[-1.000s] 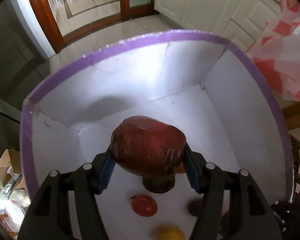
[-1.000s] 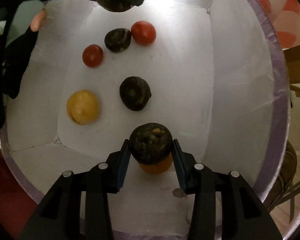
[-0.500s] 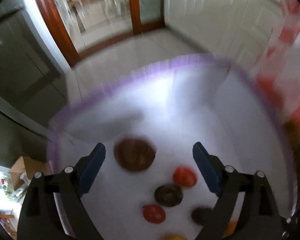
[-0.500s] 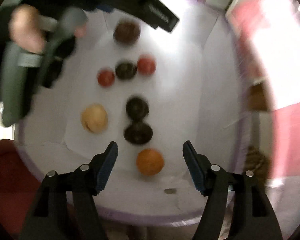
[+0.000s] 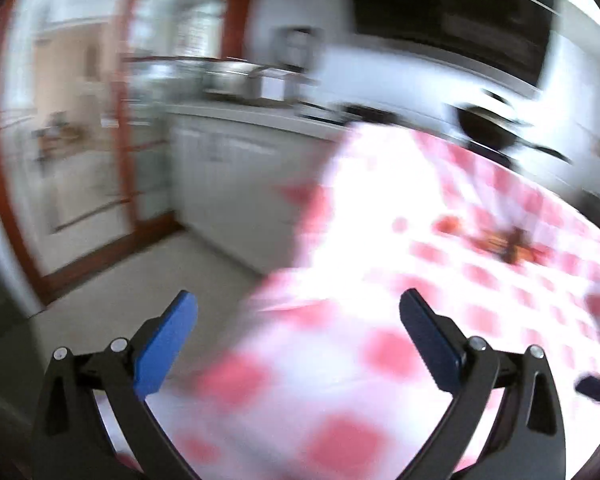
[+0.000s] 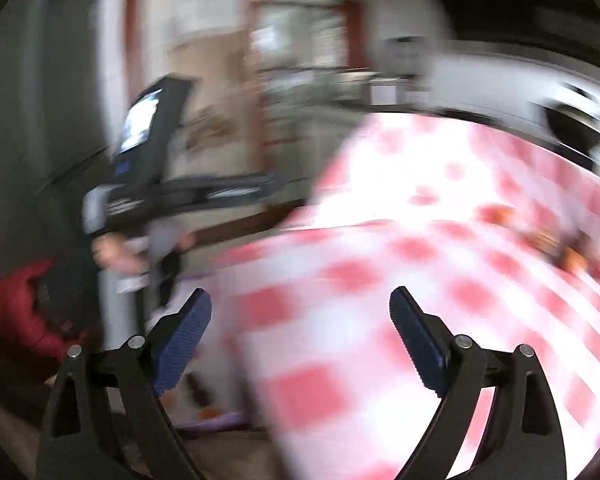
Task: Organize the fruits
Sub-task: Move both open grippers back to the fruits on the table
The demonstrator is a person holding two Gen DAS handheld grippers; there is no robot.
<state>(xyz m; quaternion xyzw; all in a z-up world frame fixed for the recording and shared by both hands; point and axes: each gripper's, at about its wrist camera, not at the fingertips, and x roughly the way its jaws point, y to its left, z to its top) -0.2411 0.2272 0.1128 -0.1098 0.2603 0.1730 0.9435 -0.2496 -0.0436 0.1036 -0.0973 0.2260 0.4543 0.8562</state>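
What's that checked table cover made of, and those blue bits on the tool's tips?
The red-and-white checked cover looks like soft cloth or thin plastic; it drapes over the table's edge, but blur hides its finish. The blue pads look like matte ribbed rubber, probably, with visible grooves.

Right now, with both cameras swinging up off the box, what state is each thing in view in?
left gripper: jaws opening, nothing between them.
right gripper: jaws opening, nothing between them.
checked tablecloth: draped over the table, blurred.
fruits on the table: lying on the cloth at the far right, too blurred to name.
purple-edged box: only a corner shows at the bottom of the right view, an orange fruit inside.
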